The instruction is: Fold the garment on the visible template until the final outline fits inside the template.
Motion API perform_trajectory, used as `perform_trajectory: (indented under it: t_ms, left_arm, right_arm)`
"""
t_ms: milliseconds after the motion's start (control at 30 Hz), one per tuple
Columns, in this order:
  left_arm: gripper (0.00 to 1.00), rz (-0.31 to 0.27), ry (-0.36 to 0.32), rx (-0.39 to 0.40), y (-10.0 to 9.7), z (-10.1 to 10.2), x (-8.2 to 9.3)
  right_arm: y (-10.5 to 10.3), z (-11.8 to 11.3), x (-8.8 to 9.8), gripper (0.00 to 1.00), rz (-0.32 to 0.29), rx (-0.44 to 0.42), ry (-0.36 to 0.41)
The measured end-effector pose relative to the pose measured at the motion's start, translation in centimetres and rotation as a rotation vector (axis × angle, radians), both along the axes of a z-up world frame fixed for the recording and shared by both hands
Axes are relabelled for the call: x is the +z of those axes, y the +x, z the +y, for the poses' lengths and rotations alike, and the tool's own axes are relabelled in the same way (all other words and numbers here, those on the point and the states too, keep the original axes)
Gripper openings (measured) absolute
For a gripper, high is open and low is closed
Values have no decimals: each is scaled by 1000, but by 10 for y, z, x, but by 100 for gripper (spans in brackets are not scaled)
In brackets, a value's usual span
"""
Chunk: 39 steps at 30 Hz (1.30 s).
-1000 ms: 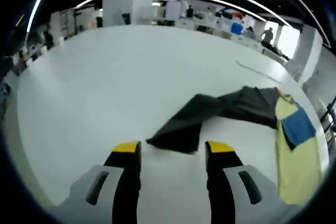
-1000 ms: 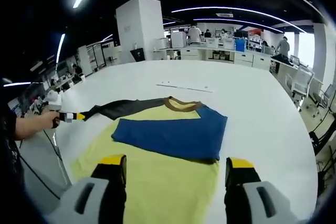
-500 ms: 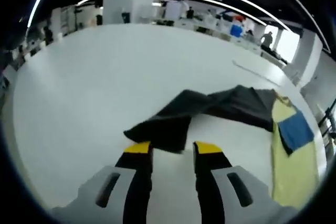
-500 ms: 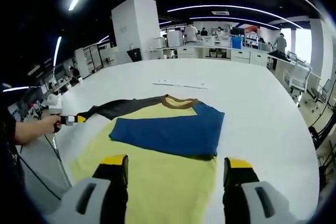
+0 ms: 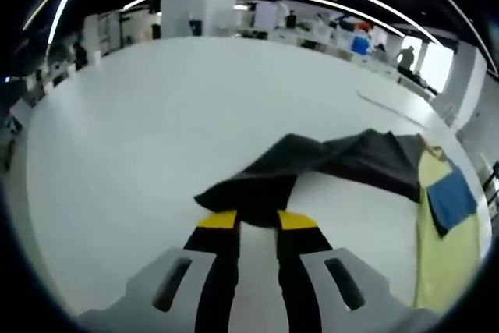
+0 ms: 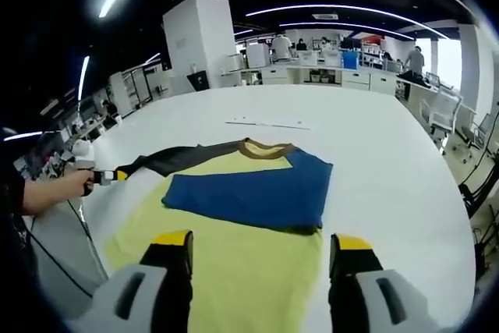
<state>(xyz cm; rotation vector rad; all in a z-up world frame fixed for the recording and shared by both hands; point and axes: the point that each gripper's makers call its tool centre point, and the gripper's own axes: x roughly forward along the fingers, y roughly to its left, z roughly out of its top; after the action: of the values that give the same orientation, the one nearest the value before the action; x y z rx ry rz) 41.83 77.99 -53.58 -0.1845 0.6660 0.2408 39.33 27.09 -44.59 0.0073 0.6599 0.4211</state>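
A big open office is around me, with long ceiling lights, a white pillar and people working far at the back. The wide white desk (image 6: 405, 161) carries the garment (image 6: 234, 263), a yellow shirt with a brown collar that lies flat near the edge where I stand. Its blue sleeve (image 6: 249, 196) is already folded across the chest. The dark sleeve (image 5: 312, 165) on the other side is stretched out over the desk, away from the body.

My left hand-held gripper (image 5: 253, 220) has its yellow-tipped jaws nearly together on the cuff end of the dark sleeve, and I judge that it is pinching the cloth, though the tips hide the contact itself. In the right gripper view I see this same tool at the left, held by my hand (image 6: 58, 189). My right hand-held gripper (image 6: 261, 243) hovers over the lower yellow part with its jaws wide apart, holding nothing.

I cannot make out any template outline under the shirt. I think the step in hand is the second sleeve fold. The next move needs me to lift the dark sleeve and carry it across over the blue one, keeping the cloth flat and without dragging the body.
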Motion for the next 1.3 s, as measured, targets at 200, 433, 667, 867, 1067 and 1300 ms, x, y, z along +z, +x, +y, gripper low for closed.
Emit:
perform_trajectory:
  t_ms: [200,433,667,867,1067,1300]
  left_arm:
    - [1,-25,-26,-28,7,-11,7]
    - [0,-35,-42,-28,0,-1,10]
    - [0,-17,-18,-104,-11,10,24]
    - [0,-17,30,-215,-20,3,51]
    - [0,-44,39,-209,-11,24,62]
    - [0,-31,26,-184,-15,23,59]
  right_arm:
    - [-1,-3,0,69,1,-18,7]
    - [-4,-6,1,69,1,-31,4]
    - [-6,-6,2,71,4,-17,-14]
    - [-8,3,5,78,1,16,-15]
    - [-11,19,15,88,-5,65,19]
    - [-15,26,25,99,-14,101,4]
